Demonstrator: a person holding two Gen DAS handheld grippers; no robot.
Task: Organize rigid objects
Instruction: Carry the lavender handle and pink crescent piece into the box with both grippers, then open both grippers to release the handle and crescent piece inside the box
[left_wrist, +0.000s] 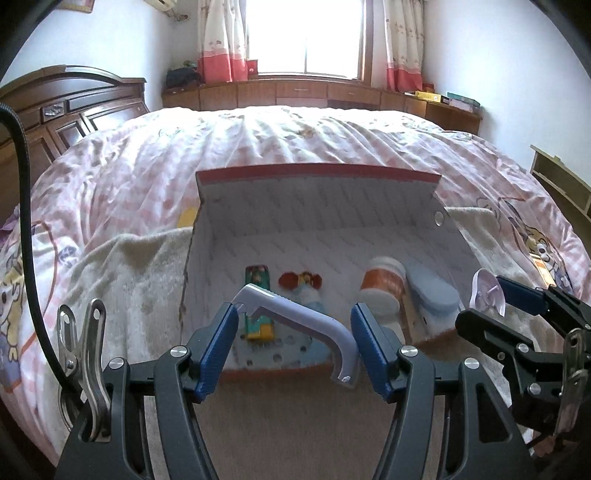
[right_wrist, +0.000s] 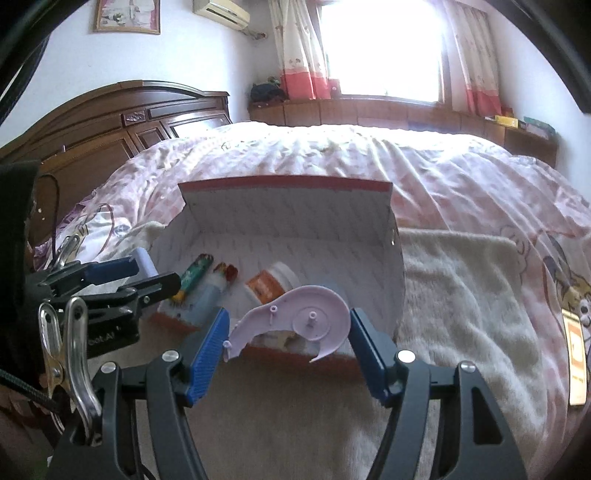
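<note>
L claw (left_wrist: 293, 338) clamped on lilac handle (left_wrist: 303, 321), R claw (right_wrist: 289, 334) on pink shell (right_wrist: 295, 321) — both over box (left_wrist: 317, 206).

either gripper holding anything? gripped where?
Left gripper: lavender angled handle piece, pinched across its two ends. Right gripper: pink snail-shaped plastic shell, clamped edge to edge.

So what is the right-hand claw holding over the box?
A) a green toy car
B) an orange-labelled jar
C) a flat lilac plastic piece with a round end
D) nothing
C: the right gripper spans a flat lilac plastic piece between its blue pads, in front of the open box.
</note>
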